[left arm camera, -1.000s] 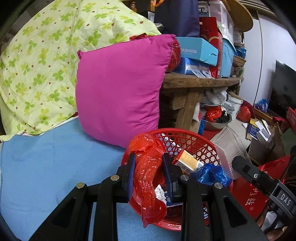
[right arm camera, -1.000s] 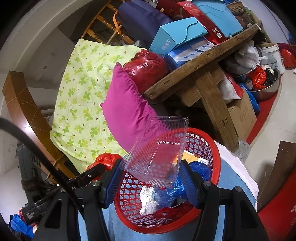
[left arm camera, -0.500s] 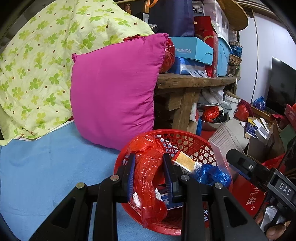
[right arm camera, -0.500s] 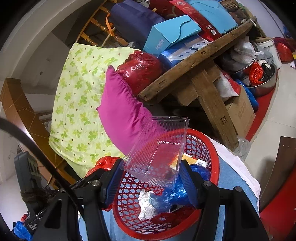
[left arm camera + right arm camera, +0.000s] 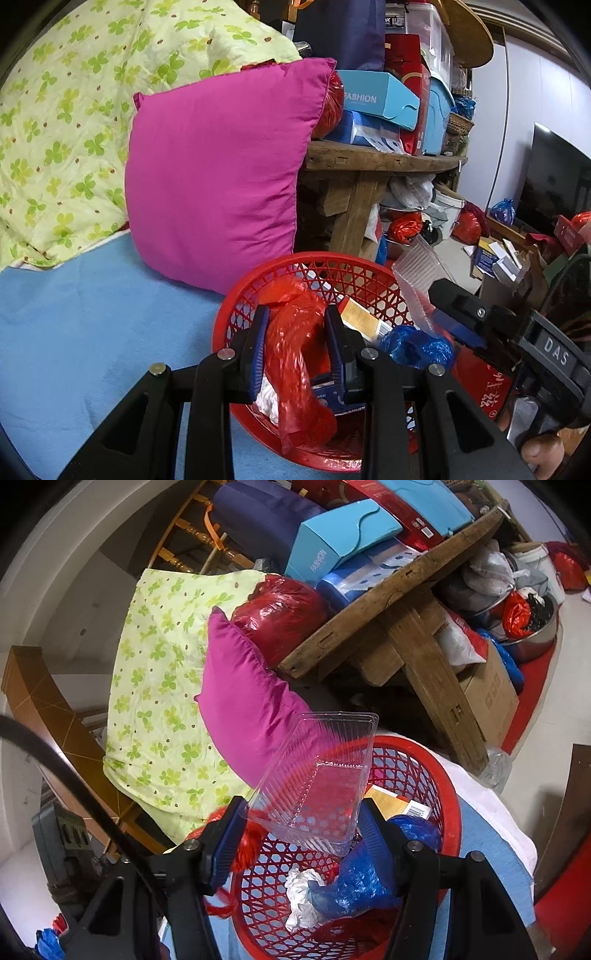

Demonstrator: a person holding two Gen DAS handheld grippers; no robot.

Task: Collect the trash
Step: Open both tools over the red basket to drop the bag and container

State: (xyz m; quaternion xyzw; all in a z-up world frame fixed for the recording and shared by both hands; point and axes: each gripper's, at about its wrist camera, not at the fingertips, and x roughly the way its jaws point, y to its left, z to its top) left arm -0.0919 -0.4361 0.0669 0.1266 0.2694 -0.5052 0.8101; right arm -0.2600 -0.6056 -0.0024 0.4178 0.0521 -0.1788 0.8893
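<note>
Left gripper (image 5: 295, 347) pinching limp, slippery red bag (image 5: 291, 350); right gripper (image 5: 301, 834) clamping stiff, brittle clear tray (image 5: 321, 771) by sidewalls, over basket (image 5: 448, 775). Featherweight both.

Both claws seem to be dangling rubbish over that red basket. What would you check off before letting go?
1. Left claw over red basket: ok.
2. Red plastic bag hangs inside the rim: ok.
3. Right claw over the basket: ok.
4. Clear plastic tray fully within the rim: cannot tell; it tilts toward the pink pillow.
5. Room left among blue bag and crumpled paper: ok.
</note>
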